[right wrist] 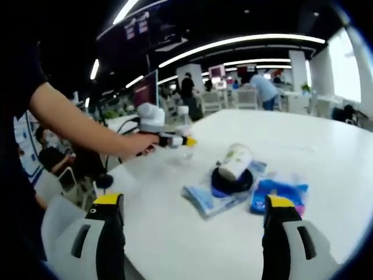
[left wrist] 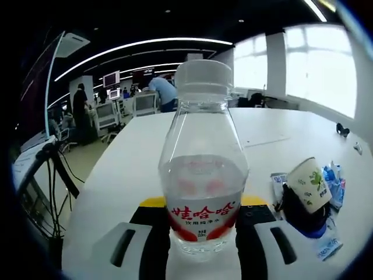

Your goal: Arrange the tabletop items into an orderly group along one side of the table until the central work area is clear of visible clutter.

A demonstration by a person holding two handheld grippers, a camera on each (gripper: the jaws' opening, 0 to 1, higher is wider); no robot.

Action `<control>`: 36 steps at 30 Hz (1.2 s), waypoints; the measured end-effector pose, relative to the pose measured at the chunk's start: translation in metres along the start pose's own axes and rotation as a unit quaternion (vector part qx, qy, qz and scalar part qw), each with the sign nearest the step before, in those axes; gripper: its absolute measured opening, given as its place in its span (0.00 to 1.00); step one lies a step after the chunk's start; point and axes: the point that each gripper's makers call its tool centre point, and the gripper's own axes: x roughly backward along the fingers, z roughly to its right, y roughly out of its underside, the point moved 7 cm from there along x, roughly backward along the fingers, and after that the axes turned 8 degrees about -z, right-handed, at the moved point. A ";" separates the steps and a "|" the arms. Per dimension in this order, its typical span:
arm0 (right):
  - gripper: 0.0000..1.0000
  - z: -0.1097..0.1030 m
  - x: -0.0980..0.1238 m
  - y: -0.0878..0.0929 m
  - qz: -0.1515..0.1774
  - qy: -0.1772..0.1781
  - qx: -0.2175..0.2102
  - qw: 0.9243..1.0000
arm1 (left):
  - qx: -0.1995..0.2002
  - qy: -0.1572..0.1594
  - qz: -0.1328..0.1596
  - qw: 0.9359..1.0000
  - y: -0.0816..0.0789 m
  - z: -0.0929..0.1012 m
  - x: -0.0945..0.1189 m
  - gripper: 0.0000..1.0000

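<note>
Left tool (left wrist: 201, 248) is closed on the clear plastic water bottle (left wrist: 203, 175) with white cap and red-lettered label; jaws sit either side of its base, bottle upright over the white tabletop (left wrist: 134, 157). In the right gripper view the same tool and bottle show at about 10 o'clock, held by the person's hand (right wrist: 140, 144) near the tabletop's far-left edge. Can't tell whether the bottle is resting on the surface or just above it.

Right tool (right wrist: 192, 233) is spread wide with nothing between the jaws, hovering above the near edge.

Still cluttered mid-tabletop: white paper cup with green leaf print (right wrist: 235, 161) lying tipped on a black round object (right wrist: 230, 182), both on a pale blue flat packet (right wrist: 207, 201); a bright blue plastic pack (right wrist: 280, 195) just beside them at 3 o'clock.

Judgement: early stage. The bottle looks like the first item headed to the side; the cup, black object and both packs are left to move before the centre is clear.
</note>
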 end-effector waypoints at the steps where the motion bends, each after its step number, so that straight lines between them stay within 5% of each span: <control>1: 0.98 0.000 0.000 0.001 -0.001 0.000 0.000 1.000 | 0.000 -0.002 0.000 1.000 0.001 -0.001 -0.002 0.42; 23: 1.00 0.000 0.002 0.001 0.041 -0.005 -0.025 0.999 | 0.010 -0.011 -0.003 1.000 -0.001 -0.015 -0.023 0.42; 36: 0.99 0.003 0.003 0.003 0.035 0.005 -0.037 0.999 | 0.010 -0.013 0.000 1.000 -0.003 -0.015 -0.025 0.41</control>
